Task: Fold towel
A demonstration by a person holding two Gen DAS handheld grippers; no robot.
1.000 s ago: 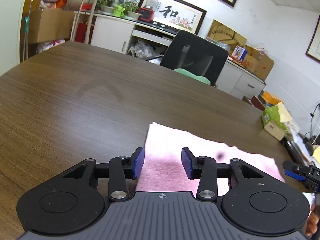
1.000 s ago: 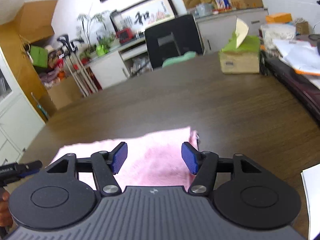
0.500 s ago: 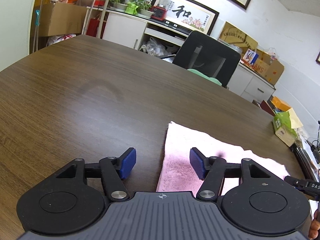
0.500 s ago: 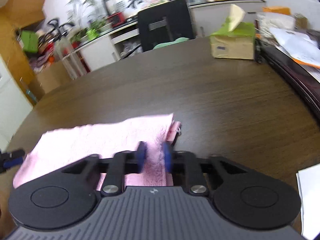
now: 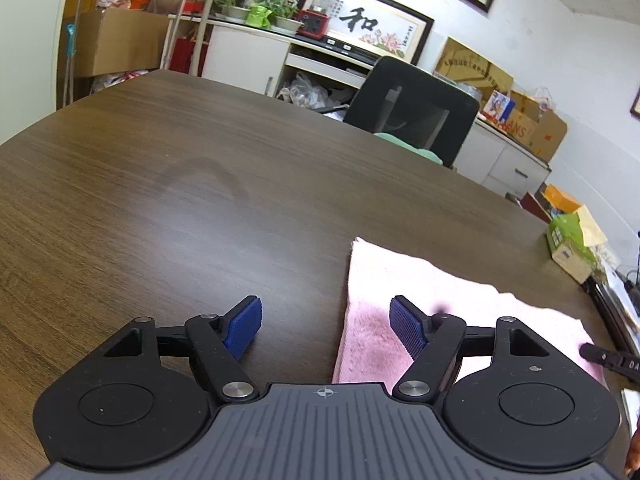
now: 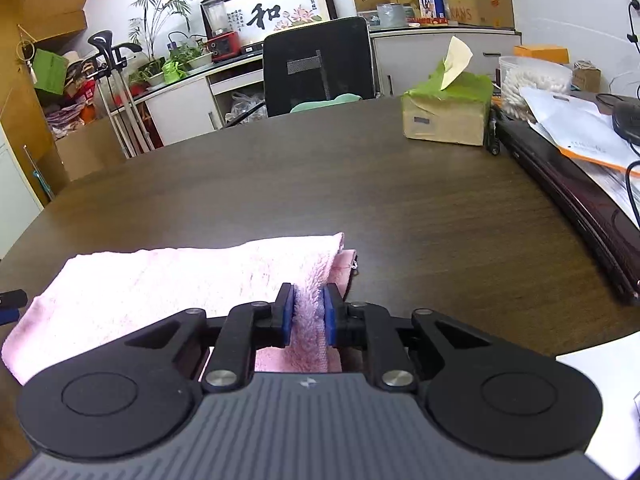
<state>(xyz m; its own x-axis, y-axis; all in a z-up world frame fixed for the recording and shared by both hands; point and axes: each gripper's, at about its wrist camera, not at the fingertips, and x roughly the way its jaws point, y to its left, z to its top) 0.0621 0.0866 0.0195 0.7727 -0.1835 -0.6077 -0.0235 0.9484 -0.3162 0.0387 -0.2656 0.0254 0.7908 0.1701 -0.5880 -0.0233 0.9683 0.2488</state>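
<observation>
- My right gripper (image 6: 307,314) pinches a raised fold of the pink towel (image 6: 168,284).
- My left gripper (image 5: 326,326) gapes wide, empty, straddling the towel's left edge on the wooden table (image 5: 180,200).

Left tongs (image 5: 326,326) spread wide above the surface (image 5: 200,200)

The pink towel (image 5: 460,300) lies flat; its left edge sits between the blue pads (image 5: 406,330).

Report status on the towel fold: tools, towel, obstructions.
Right tool shut on pink towel near its right end. Left tool open, straddling the towel's left edge. Towel lies on table; nothing in the way.
</observation>
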